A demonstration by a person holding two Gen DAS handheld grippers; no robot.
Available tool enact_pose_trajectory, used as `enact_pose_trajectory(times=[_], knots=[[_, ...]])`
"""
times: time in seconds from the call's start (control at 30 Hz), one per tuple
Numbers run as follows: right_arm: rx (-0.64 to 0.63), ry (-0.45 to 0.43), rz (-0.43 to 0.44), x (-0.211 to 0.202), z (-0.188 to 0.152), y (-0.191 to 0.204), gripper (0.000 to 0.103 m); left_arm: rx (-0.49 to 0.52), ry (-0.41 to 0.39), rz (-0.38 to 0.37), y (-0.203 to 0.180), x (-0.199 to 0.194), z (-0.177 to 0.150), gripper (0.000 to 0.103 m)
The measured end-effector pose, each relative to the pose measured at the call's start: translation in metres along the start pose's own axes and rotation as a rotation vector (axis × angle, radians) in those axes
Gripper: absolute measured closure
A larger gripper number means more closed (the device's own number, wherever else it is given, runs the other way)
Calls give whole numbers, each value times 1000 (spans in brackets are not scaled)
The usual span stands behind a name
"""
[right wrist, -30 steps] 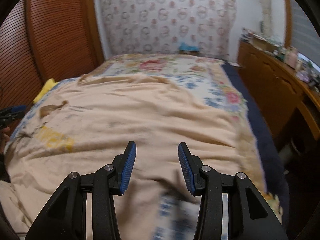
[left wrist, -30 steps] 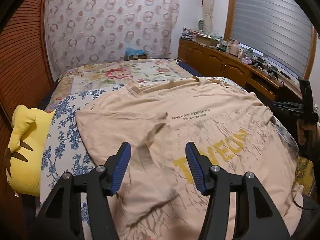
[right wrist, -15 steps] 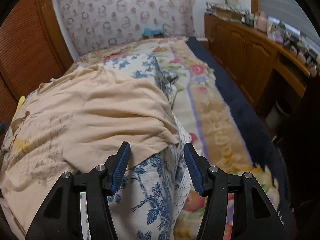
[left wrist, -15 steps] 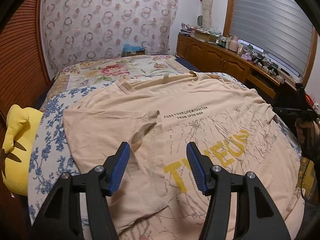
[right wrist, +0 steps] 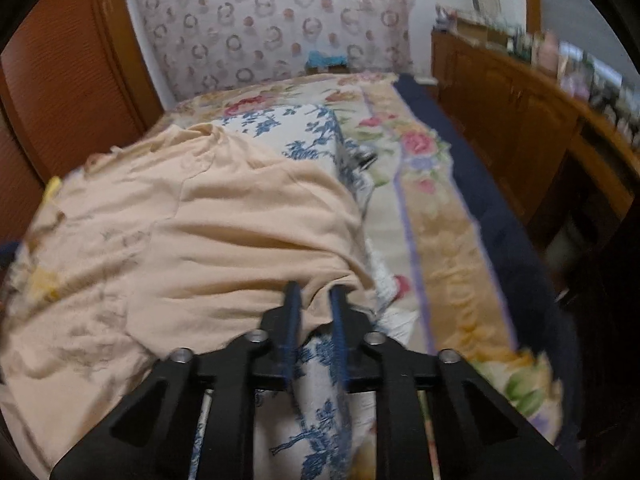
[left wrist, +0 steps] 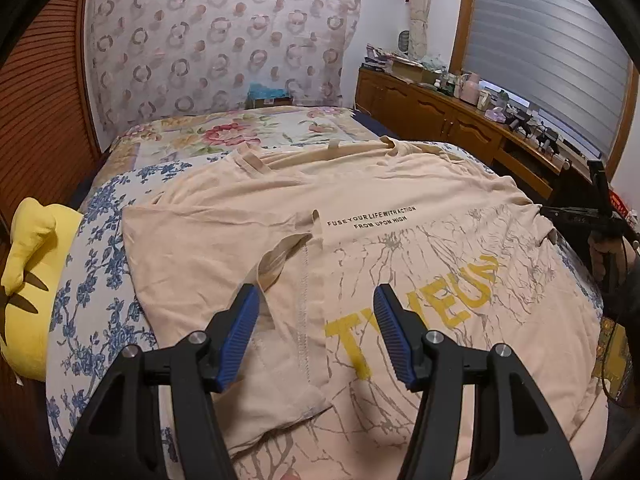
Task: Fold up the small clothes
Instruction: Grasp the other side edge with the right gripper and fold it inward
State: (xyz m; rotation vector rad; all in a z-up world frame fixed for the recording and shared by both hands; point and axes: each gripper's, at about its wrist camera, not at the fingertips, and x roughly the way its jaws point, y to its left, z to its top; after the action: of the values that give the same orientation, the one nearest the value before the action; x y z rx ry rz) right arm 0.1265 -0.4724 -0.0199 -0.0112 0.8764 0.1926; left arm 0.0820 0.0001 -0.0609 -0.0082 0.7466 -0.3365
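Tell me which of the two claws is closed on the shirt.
The right claw, just closed, pinches the edge of the peach shirt. The left claw hangs open above it, gripping nothing.

My left gripper [left wrist: 316, 320]: black frame w/ blue ribbed pads. My right gripper [right wrist: 316, 300]: same black & blue. Tee [left wrist: 400, 248] is pale peach; black small lettering mid-chest, yellow big letters at 4 o'clock of that, grey crack-like lines over the lower part. Quilt [left wrist: 96, 280] at 9 o'clock: white w/ blue floral sprigs. Bedspread [left wrist: 240, 136] at 12: cream w/ pink roses, green leaves, tan border; navy edge on its right side in right wrist view. Plush [left wrist: 28, 272] far left: bright yellow, dark-brown tips. Curtain [left wrist: 220, 40] at 12: whitish w/ brown-pink rings & dots. Cabinet [left wrist: 432, 108] at 2: mid-brown wood. Blind [left wrist: 540, 52]: grey slats.
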Motion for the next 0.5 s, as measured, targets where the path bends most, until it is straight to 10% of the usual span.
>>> enact_pose_trajectory(times=[0.5], knots=[[-227,-201,207,-57,55,128,103,-42,-20,16,14,-9,-6,44]])
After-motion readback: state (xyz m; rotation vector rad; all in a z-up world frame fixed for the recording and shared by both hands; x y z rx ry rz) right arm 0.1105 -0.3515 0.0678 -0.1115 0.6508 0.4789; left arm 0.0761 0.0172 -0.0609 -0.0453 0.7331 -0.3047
